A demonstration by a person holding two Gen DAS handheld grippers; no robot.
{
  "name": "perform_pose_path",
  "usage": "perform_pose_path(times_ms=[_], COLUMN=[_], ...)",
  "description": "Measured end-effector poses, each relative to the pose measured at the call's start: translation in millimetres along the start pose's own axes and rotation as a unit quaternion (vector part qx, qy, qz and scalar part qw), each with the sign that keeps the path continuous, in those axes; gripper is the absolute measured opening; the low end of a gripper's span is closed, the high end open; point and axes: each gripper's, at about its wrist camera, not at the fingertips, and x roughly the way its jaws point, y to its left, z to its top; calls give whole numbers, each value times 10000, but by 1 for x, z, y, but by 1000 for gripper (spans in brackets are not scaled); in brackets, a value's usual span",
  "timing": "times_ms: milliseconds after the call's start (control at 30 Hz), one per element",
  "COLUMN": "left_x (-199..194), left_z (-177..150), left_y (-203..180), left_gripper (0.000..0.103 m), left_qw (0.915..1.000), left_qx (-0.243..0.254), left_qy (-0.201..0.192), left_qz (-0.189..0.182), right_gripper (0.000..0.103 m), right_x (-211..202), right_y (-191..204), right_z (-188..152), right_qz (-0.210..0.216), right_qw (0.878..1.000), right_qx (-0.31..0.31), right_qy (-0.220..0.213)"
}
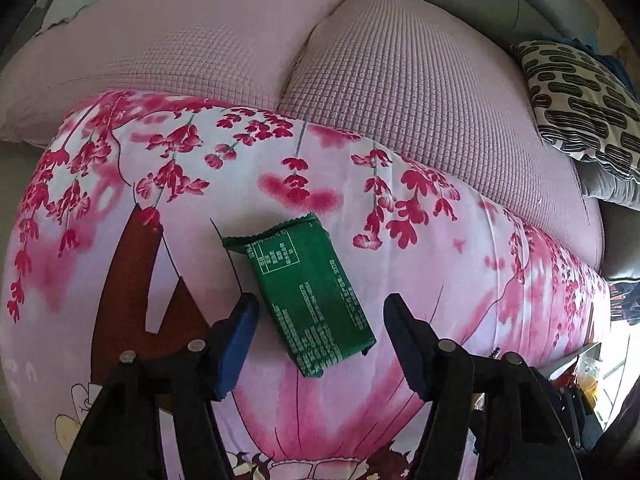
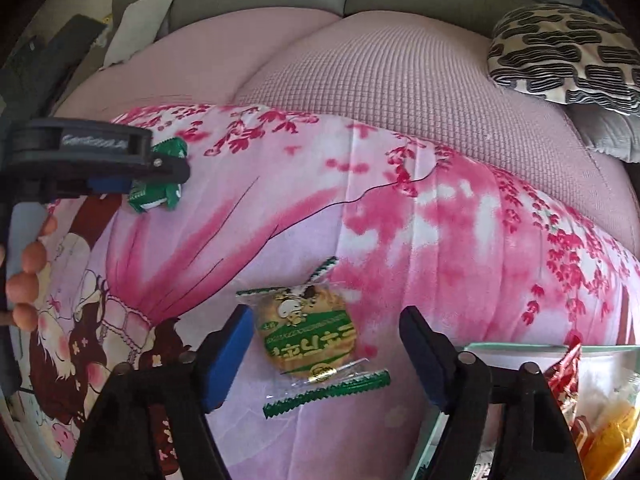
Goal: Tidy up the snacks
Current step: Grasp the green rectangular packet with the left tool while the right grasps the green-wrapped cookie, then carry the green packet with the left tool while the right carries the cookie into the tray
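Soft daylight fills the room, strongest from the lower right, where a window (image 1: 624, 360) burns out white. The quilt (image 1: 360, 200) is evenly lit, with only faint shadows. Both views bulge hard, dark at the corners. The patterned pillow (image 2: 560, 52) smears slightly near the edge.

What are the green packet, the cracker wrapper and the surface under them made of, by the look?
Green packet: likely plastic or foil film, matte with slight sheen; crimped zigzag end seal. Cracker wrapper: clear glossy plastic film; the biscuit shows through, and the ends are serrated. Floral quilt: soft printed fabric, apparently padded; it puffs and shows stitched lines.
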Motion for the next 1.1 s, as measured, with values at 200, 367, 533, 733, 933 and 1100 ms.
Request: perform_pose_path(times_ms=[200, 367, 533, 733, 933, 1100], left_x=[7, 3, -34, -78, -87, -74], left_z=[6, 2, -35, -91, -141, -169], left_y=[-6, -8, -23, -88, -175, -220], left_gripper=[44, 41, 41, 41, 42, 42], left_qw=[9998, 9998, 9993, 9914, 9762, 9725], left_qx=[21, 20, 163, 801, 1581, 1797], left_qy=[4, -60, -335, -605, -347, 10], left_qz=[211, 213, -75, -845, -1446, -1479], right_gripper=[61, 53, 53, 53, 53, 53], right_x=[6, 5, -38, -108, -144, -139], right_y=[1, -5, -17, -55, -122, -163], right_z=[-2, -9, -27, -75, -127, -154], right_qz=[165, 341, 579, 383, -352, -544], right_qw=[9998, 9992, 9966, 9915, 9818, 9751], right_qx=[32, 206, 521, 960, 1659, 2085], right_qy=[103, 108, -285, -795, -852, -516])
